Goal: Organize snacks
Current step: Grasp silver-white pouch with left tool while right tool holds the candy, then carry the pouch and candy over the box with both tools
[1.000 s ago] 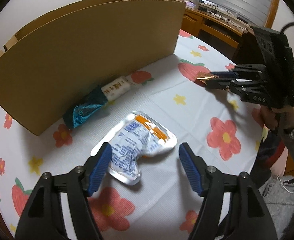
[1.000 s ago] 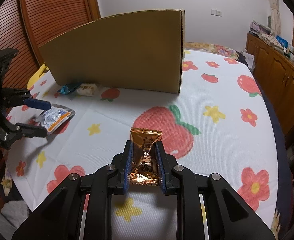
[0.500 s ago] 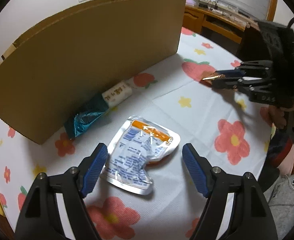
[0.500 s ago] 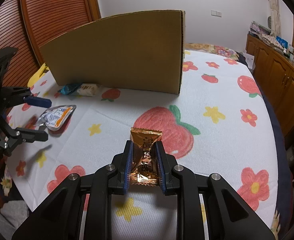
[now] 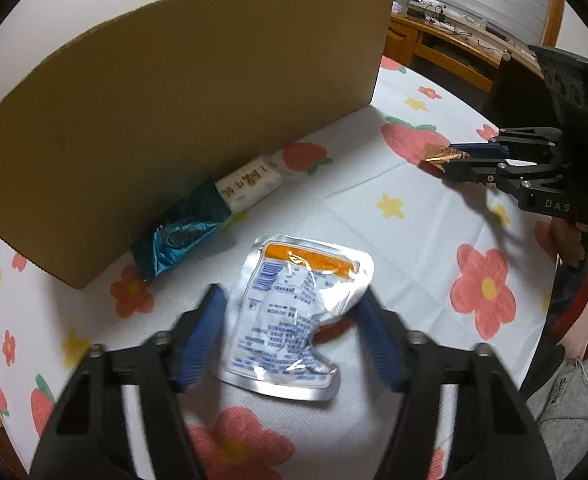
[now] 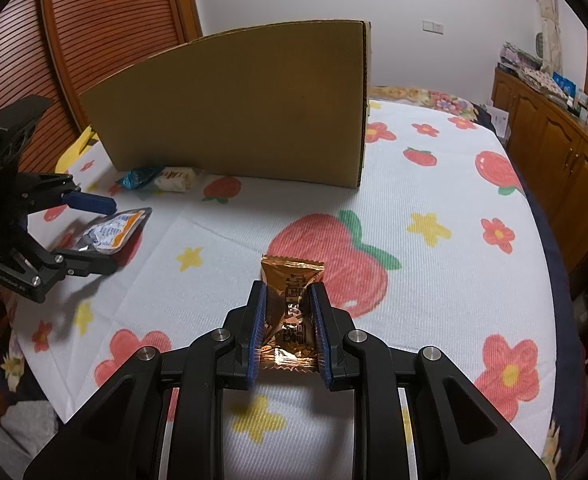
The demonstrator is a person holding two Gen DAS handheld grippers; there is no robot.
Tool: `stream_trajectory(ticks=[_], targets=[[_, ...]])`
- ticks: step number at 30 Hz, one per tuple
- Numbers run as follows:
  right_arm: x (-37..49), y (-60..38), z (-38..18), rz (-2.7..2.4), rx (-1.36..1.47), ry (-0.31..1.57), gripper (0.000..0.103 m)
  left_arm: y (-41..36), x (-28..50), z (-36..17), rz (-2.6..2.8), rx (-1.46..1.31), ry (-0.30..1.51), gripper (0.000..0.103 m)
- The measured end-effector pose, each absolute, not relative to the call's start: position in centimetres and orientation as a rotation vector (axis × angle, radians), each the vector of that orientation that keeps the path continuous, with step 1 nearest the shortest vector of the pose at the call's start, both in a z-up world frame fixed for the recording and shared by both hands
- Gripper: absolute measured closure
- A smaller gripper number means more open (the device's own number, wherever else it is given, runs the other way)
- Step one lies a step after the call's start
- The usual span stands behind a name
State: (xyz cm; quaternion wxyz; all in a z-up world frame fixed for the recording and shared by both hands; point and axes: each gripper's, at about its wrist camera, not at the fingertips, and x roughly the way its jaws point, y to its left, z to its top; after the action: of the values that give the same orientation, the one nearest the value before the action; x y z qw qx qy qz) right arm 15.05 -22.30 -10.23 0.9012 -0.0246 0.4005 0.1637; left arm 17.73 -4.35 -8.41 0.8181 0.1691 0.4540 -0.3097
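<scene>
In the left wrist view, the left gripper sits at 6 o'clock with its blue pads on either side of a crumpled silver pouch with an orange band. Its jaws are closing, the pouch lies flat on the floral tablecloth between them, and the pads appear to be just at its edges without clearly pressing. Beyond the pouch, toward 10 o'clock, a snack bar in a teal and white wrapper lies along the foot of a tall cardboard box, touching or nearly touching its wall. At 3 o'clock the right gripper shows from the side, a hand below it.

In the right wrist view, the right gripper at 6 o'clock is pinched onto a golden-brown foil snack packet, whose far end sticks out past the pads above a printed strawberry. The pouch lies at 9 o'clock, and the box stands at 12 o'clock.
</scene>
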Motion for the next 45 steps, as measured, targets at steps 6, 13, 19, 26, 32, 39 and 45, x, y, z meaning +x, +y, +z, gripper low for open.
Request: stream_trajectory(ticks=[6, 13, 19, 26, 32, 39, 45], targets=[[15.0, -22.3, -10.2, 0.339, -0.051, 0.828, 0.083, -4.0, 16.7, -7.2, -0.65, 0.337, 0.915, 0.081], [15.1, -22.3, -10.2, 0.338, -0.052, 0.829, 0.083, -3.2, 16.0, -6.6, -0.625, 0.282, 0.877, 0.081], [15.1, -22.3, -10.3, 0.338, -0.052, 0.829, 0.083, -3.0, 15.3, -5.2, -0.619, 0.246, 0.832, 0.081], [15.1, -22.2, -10.2, 0.341, -0.051, 0.826, 0.083, -3.0, 15.2, -3.6, -0.593, 0.218, 0.776, 0.08], [15.1, -22.3, -10.4, 0.343, -0.05, 0.824, 0.083, -2.5, 15.2, -2.2, -0.543, 0.184, 0.717, 0.08], [15.0, -22.4, -10.3, 0.34, -0.048, 0.818, 0.083, -0.7, 15.6, -0.2, -0.495, 0.135, 0.653, 0.08], [14.5, -22.7, -9.8, 0.324, -0.043, 0.791, 0.083, 0.2, 15.6, 0.5, -0.477, 0.114, 0.627, 0.08]])
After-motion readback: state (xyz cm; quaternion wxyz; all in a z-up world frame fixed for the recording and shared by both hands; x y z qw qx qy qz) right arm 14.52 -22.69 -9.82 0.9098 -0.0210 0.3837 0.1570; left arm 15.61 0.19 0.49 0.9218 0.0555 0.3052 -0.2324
